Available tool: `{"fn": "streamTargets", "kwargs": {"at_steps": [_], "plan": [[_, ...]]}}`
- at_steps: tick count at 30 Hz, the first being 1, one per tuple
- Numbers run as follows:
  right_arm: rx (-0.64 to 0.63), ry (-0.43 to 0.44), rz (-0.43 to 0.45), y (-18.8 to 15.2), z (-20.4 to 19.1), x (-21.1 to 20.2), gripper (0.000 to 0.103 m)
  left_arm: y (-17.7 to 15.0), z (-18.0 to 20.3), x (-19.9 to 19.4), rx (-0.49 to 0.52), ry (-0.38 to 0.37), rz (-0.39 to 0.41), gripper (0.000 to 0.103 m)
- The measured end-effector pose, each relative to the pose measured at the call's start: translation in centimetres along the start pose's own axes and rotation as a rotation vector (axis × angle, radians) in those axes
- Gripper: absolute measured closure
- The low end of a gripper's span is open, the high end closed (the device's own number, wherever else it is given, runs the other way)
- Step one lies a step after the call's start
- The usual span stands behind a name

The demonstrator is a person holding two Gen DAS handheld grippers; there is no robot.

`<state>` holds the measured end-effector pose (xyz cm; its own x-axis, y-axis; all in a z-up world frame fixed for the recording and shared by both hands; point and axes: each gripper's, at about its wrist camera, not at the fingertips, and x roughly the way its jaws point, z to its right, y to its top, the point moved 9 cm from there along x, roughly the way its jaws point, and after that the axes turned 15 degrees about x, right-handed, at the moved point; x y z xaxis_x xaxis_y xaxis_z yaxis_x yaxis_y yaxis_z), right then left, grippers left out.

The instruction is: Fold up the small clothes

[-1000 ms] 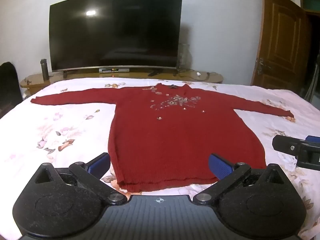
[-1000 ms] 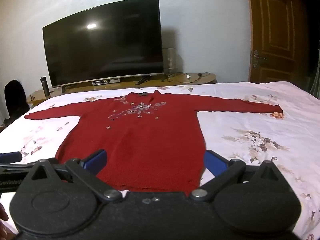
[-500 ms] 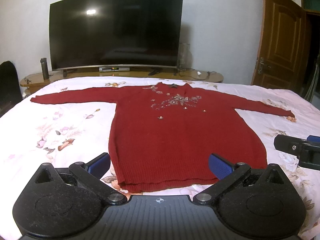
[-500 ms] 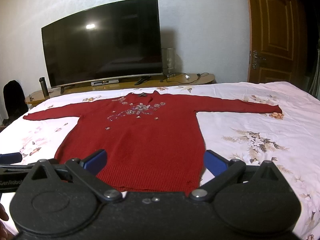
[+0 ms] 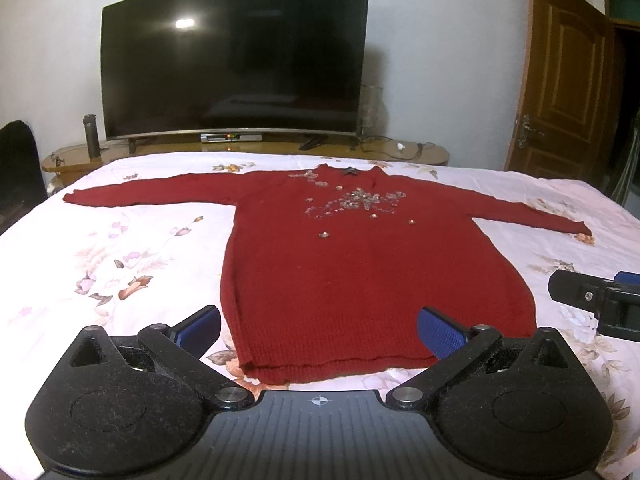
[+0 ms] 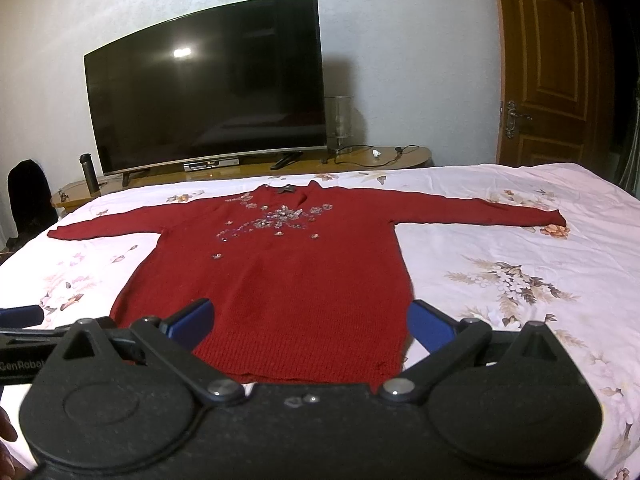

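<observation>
A dark red knit sweater [image 5: 360, 264] [image 6: 280, 276] with sequin flowers on the chest lies flat, face up, on the bed, both sleeves stretched out sideways and the hem nearest me. My left gripper [image 5: 318, 326] hovers open just short of the hem, nothing between its blue pads. My right gripper [image 6: 310, 322] is open too, above the hem's right part, holding nothing. In the left wrist view the right gripper [image 5: 596, 298] shows at the right edge. The left gripper [image 6: 24, 320] shows at the left edge of the right wrist view.
The bed [image 5: 120, 248] has a pale floral sheet. Beyond its far edge stands a low wooden TV bench [image 5: 260, 148] with a large curved TV [image 5: 236, 60], a dark bottle [image 5: 91, 136] and cables. A wooden door [image 5: 564, 80] is at the right.
Both views have shifted only slightly; the sweater lies as before and both grippers stay open.
</observation>
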<state>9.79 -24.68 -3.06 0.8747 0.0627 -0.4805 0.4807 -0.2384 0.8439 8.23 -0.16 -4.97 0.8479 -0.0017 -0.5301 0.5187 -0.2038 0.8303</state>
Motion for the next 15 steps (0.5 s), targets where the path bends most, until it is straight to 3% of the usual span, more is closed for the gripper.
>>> {"fn": "streamTargets", "kwargs": {"at_steps": [15], "plan": [[0.000, -0.002, -0.001, -0.19, 0.06, 0.19, 0.000, -0.06, -0.18, 0.06, -0.001, -0.001, -0.003, 0.000]]}}
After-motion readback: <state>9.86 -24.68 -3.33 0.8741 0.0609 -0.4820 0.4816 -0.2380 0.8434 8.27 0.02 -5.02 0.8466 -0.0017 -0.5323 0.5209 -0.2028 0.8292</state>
